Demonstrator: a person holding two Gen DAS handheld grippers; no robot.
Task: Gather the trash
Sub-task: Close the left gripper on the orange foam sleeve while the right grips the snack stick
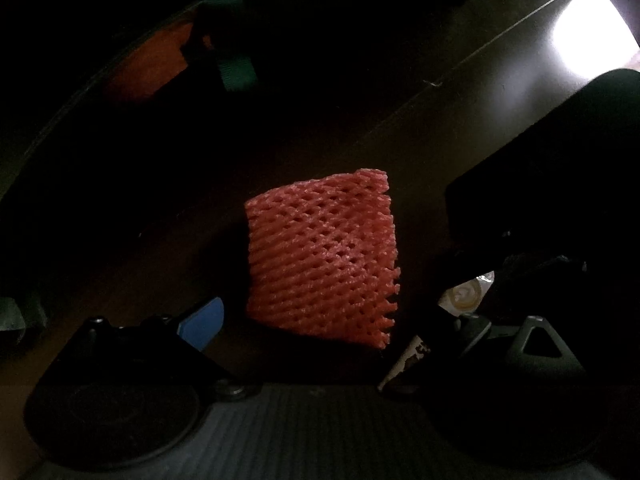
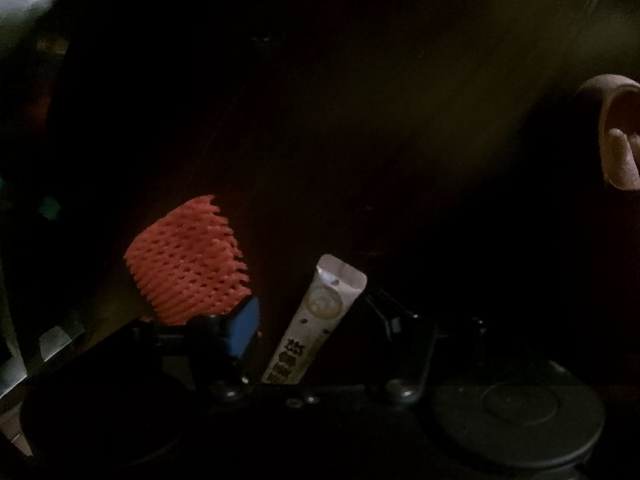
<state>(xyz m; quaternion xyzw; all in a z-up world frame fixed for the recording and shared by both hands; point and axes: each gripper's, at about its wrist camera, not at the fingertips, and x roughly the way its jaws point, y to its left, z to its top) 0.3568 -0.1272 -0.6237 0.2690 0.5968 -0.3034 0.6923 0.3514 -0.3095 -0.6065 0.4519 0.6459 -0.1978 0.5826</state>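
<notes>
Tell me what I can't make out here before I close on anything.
- Left wrist view: darkness swallows the right finger of the left gripper, so contact with the foam net is unclear.
- Right wrist view: the lower end of the sachet is hidden behind the body of the right gripper, so the grip is unclear.
- Right wrist view: the pinkish object is cut off by the right edge.
- Both views: the surroundings are too dark to read.

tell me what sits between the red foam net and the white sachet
A blue finger pad of the right hand-held gripper sits between the red foam net and the white sachet, as the right wrist view shows.
</notes>
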